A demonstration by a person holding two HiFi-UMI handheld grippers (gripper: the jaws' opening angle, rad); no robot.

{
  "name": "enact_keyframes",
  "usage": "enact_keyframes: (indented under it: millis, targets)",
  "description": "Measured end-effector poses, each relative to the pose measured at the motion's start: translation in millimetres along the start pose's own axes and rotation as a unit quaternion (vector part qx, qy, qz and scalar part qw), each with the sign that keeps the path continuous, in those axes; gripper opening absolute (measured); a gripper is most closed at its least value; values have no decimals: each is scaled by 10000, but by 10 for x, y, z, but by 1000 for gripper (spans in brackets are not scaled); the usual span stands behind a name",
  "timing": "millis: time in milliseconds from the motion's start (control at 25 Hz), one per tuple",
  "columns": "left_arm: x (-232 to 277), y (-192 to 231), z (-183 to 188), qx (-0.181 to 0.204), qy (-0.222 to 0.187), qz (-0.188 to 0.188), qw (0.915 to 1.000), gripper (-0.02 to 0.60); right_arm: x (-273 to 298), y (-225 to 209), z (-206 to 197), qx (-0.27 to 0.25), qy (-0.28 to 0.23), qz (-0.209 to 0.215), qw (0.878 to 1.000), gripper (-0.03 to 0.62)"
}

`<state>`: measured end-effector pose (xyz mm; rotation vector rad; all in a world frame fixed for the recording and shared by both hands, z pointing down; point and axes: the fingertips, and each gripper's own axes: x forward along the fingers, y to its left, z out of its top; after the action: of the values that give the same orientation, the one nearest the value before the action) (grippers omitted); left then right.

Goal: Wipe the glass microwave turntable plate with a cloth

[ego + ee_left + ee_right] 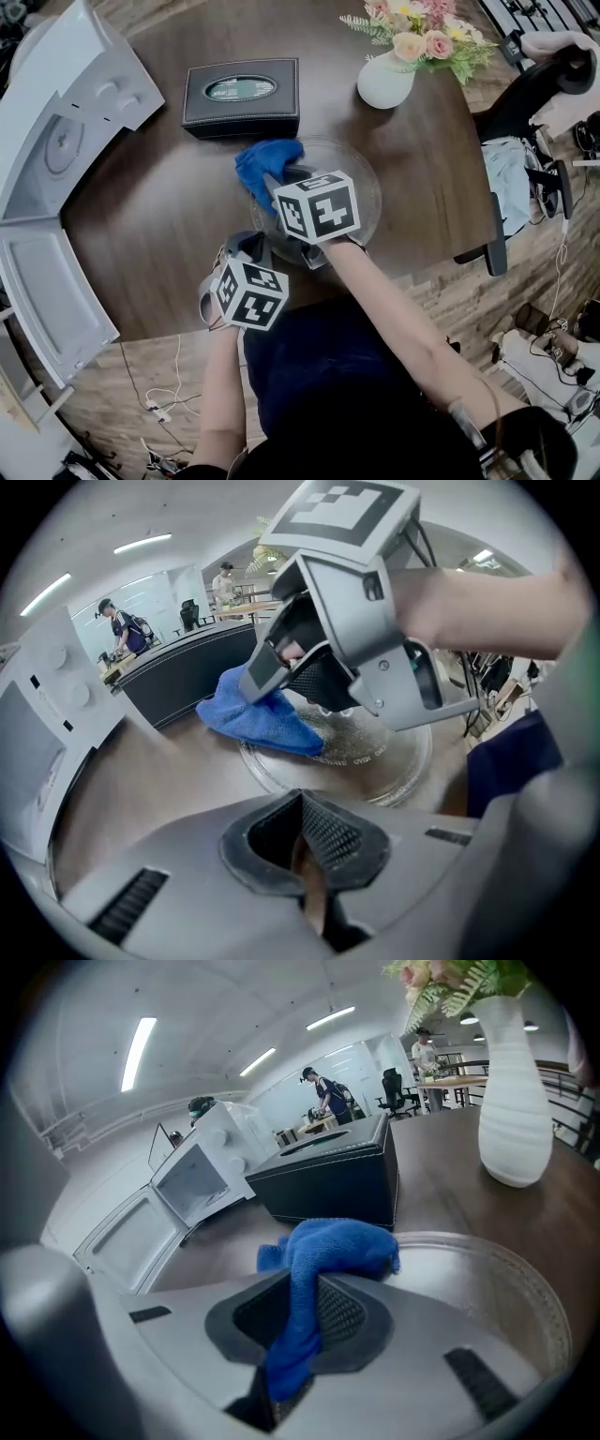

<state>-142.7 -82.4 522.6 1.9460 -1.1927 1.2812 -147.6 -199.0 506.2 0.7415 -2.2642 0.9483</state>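
- Right tongs (296, 1321) are clamping the blue cloth (330, 1246), pressing it on the glass turntable plate (511, 1288) at its far-left rim.
- Left tongs (305, 850) are sitting closed on nothing, just short of the plate's near rim.
- Plate is lying near the worktop (159, 216) front edge, with the tissue box (242, 97) close behind and open worktop to its left.

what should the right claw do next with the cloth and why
Probably drag the right claw, shut on the blue cloth, rightward across the glass plate: the cloth sits bunched at the plate's far left rim, and most of the glass lies beyond it.
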Motion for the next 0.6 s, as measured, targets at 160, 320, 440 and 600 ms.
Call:
enact_keyframes:
  millis: [160,320,440,600]
  targets:
    - [5,4,2,-30,-8,-16,10000,2,-26,-96,-9,106,-1,-102,9999,48]
    - [6,6,-4,-25,2,-11,10000,2,-136,-243,20,197,-51,-338,9992,48]
    - [2,5,-2,-49,9,-6,10000,2,-197,-342,-6,311,-63,-414,9986,48]
    - [7,1,3,-15,22,44,10000,3,-277,-464,-30,442,-111,-491,9978,48]
